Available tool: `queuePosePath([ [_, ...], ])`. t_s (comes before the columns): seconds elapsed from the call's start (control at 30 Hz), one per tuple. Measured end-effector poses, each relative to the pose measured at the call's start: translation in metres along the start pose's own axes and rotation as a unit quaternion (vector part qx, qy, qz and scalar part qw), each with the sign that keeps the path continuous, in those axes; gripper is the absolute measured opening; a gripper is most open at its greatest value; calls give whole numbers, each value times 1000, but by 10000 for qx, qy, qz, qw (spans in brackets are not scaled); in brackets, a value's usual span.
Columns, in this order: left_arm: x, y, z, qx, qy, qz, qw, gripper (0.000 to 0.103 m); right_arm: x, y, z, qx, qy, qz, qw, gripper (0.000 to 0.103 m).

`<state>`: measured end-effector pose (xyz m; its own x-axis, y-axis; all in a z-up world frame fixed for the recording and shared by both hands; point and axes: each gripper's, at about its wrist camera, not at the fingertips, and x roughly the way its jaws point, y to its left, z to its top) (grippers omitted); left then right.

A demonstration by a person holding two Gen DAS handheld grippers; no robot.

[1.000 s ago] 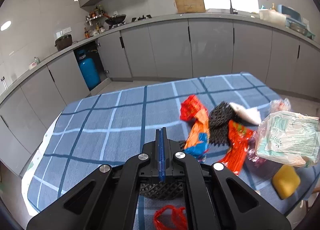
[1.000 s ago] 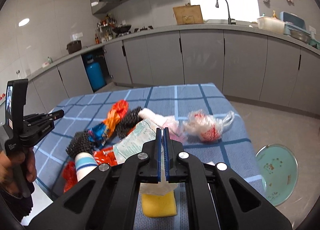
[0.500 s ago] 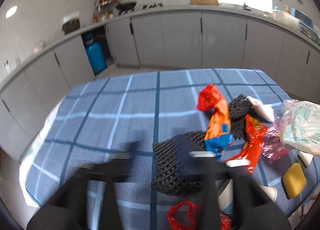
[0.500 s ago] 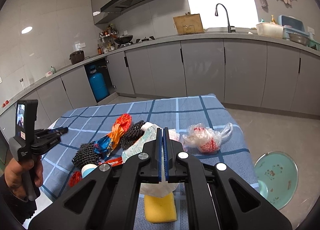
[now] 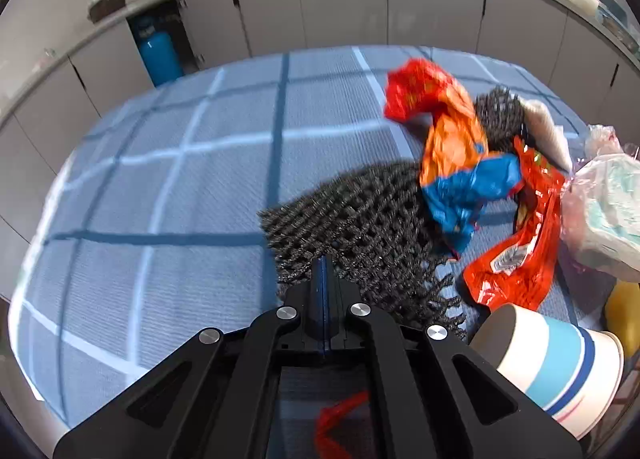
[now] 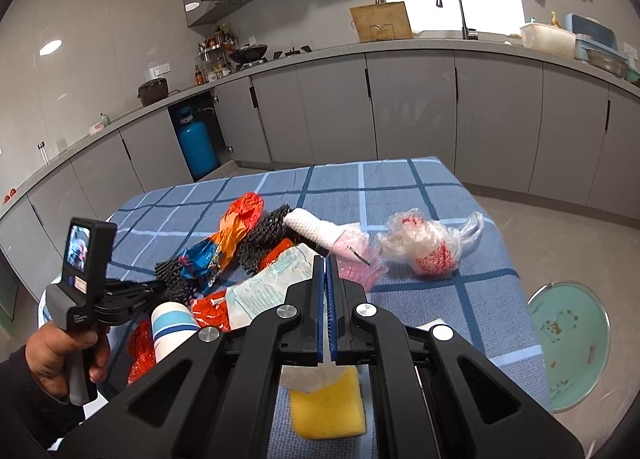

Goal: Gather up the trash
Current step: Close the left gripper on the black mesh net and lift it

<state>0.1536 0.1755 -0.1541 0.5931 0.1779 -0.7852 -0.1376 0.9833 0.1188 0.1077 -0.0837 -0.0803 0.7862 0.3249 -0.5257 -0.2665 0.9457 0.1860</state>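
Observation:
Trash lies heaped on a table with a blue checked cloth (image 5: pixel 160 199). My left gripper (image 5: pixel 322 261) is tilted down, its jaws pressed together on the near edge of a black mesh net (image 5: pixel 360 219). The right wrist view shows that gripper (image 6: pixel 156 289) at the same net (image 6: pixel 172 279), held by a person's hand (image 6: pixel 52 355). My right gripper (image 6: pixel 326 257) is shut on a thin plastic bag with pale green print (image 6: pixel 272 283), which hangs below its fingers. An orange and blue wrapper (image 5: pixel 452 147) rests on the net's far side.
A striped paper cup (image 5: pixel 552 359) lies close on the left gripper's right, beside a red wrapper (image 5: pixel 520 251). A yellow sponge (image 6: pixel 328 407) sits under the right gripper. A clear bag with red print (image 6: pixel 428 247) lies farther right. A green stool (image 6: pixel 568 343) stands off the table's right edge.
My left gripper sank toward the black net, spread its jaws on the way, and is now shut at the net's near edge. The right gripper barely moved and stayed shut.

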Motion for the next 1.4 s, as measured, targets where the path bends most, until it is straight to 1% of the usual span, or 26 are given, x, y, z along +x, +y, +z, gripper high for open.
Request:
queuePosePath([
  [0.1,-30,0,7,138,-484,331,9982,1,-4,4,1,-55,-95,27,9999,3],
  [0.2,-59,1,17,182,-881,462,9949,1,-10,8,5,-84,-228,93,9997,3],
  [0.27,-74,-1,24,232,-1081,471,9928,1,-13,8,8,-87,-287,127,9995,3],
  [0.33,-76,-5,30,264,-1055,405,9932,3,-15,8,10,-80,-316,129,9994,3],
  [0.37,-75,-5,30,199,-1020,326,9940,31,-15,8,9,-77,-318,126,9994,3],
  [0.4,-71,-6,29,180,-945,323,9948,57,-15,8,9,-78,-312,116,9994,3],
  [0.43,-68,-7,26,155,-948,369,9947,91,-14,8,7,-73,-289,97,9995,3],
  [0.47,-63,-6,24,150,-954,387,9946,91,-13,7,6,-56,-253,80,9996,3],
  [0.53,-53,-7,17,217,-786,365,9960,90,-10,5,3,-51,-193,41,9998,3],
  [0.6,-34,-5,13,190,-537,353,9978,83,-6,5,0,-46,-132,22,9999,3],
  [0.63,-22,-4,11,153,-341,266,9989,76,-4,5,1,-53,-114,12,9999,3],
  [0.7,-4,-2,8,62,-63,97,9999,71,-1,6,0,-85,-79,-19,9999,3],
  [0.73,3,-1,7,37,44,15,10000,61,0,6,-1,-90,-65,-27,9999,3],
  [0.77,9,1,6,-59,106,-189,9997,48,2,6,-1,-95,-51,-32,9999,3],
  [0.8,11,3,5,-104,149,-296,9994,41,3,6,-1,-97,-30,-36,9999,3],
  [0.87,18,2,7,-45,266,-283,9992,1,7,6,-1,-103,-4,-26,9999,3],
  [0.93,16,2,6,-6,252,-310,9992,1,7,9,-2,-123,-11,-8,9999,3],
  [1.0,9,0,5,153,121,-185,9996,1,6,10,-1,-144,-31,6,9999,3],
  [1.1,-6,2,5,245,-58,-91,9996,1,3,11,-1,-133,-72,31,9999,3],
  [1.23,-29,5,13,217,-318,-7,9993,1,-3,10,0,-128,-150,46,9998,3],
  [1.33,-49,5,20,252,-627,119,9976,1,-7,10,1,-125,-208,57,9997,3],
  [1.4,-54,6,24,252,-681,166,9972,1,-8,10,1,-130,-224,63,9996,3],
])
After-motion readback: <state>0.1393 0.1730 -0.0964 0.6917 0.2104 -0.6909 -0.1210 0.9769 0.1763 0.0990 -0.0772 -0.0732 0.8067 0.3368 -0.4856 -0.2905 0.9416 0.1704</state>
